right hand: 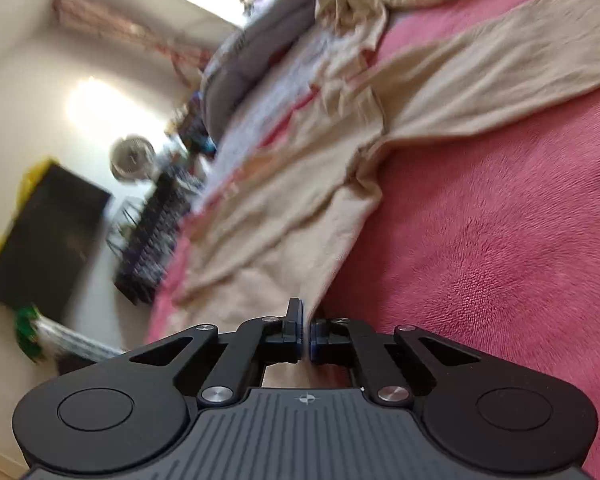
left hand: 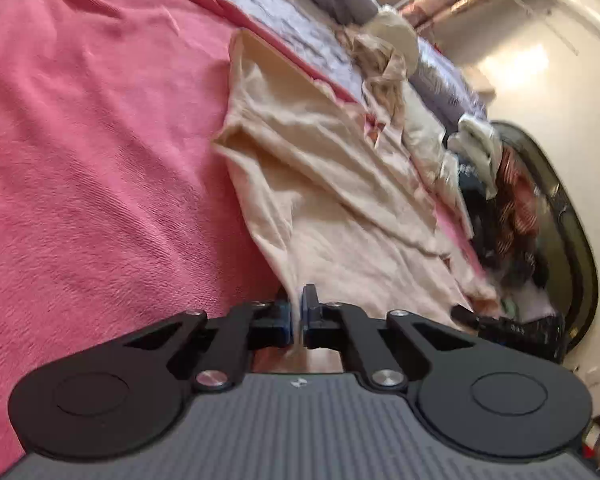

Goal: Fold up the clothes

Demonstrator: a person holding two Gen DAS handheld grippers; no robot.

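A cream garment (left hand: 320,184) lies stretched and wrinkled on a pink blanket (left hand: 92,152). In the left wrist view its near edge runs down between the pads of my left gripper (left hand: 299,312), which is shut on the cloth. The right wrist view shows the same cream garment (right hand: 320,168) spreading away over the pink blanket (right hand: 500,240). A near corner of it narrows into my right gripper (right hand: 306,332), whose jaws are shut on that thin edge. One long part of the garment reaches to the upper right in that view.
More crumpled cream and beige clothes (left hand: 384,52) are piled at the far side of the bed, by grey pillows (right hand: 256,52). A dark basket of laundry (left hand: 516,208) stands beside the bed. A black box (right hand: 48,236), a fan (right hand: 132,158) and a dark rack (right hand: 156,228) stand on the floor.
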